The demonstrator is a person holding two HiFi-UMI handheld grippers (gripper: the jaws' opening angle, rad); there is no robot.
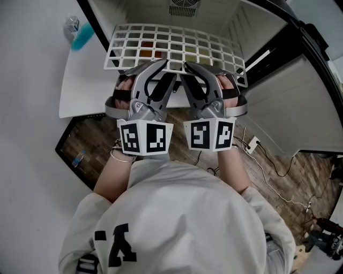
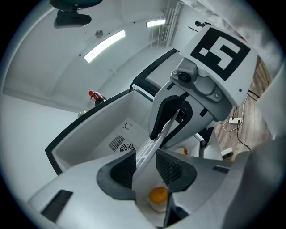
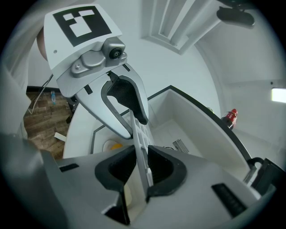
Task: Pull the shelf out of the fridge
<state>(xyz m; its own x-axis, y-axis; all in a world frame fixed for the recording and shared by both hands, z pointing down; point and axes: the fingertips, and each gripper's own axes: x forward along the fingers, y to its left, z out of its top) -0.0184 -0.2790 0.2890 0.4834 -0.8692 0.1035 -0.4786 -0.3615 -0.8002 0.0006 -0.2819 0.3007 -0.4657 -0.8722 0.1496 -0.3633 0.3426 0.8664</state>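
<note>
A white wire shelf (image 1: pixel 177 45) sticks out of the open fridge (image 1: pixel 214 13), its grid hanging in front of the cavity. Both grippers hold its near edge side by side, the left gripper (image 1: pixel 155 68) left of the right gripper (image 1: pixel 193 68). In the left gripper view the shelf (image 2: pixel 149 150) runs edge-on and slanted between the jaws of the left gripper (image 2: pixel 146 167), touching both pads. In the right gripper view the shelf edge (image 3: pixel 142 147) stands pinched in the right gripper (image 3: pixel 143 172). Each view also shows the other gripper clamped further along the shelf.
An orange-topped cup (image 2: pixel 157 197) sits on the fridge floor under the shelf. The fridge door (image 1: pixel 289 101) stands open at the right. A red-capped bottle (image 3: pixel 230 117) and a blue bottle (image 1: pixel 77 29) stand outside. Cables and a socket (image 1: pixel 252 144) lie on the wooden floor.
</note>
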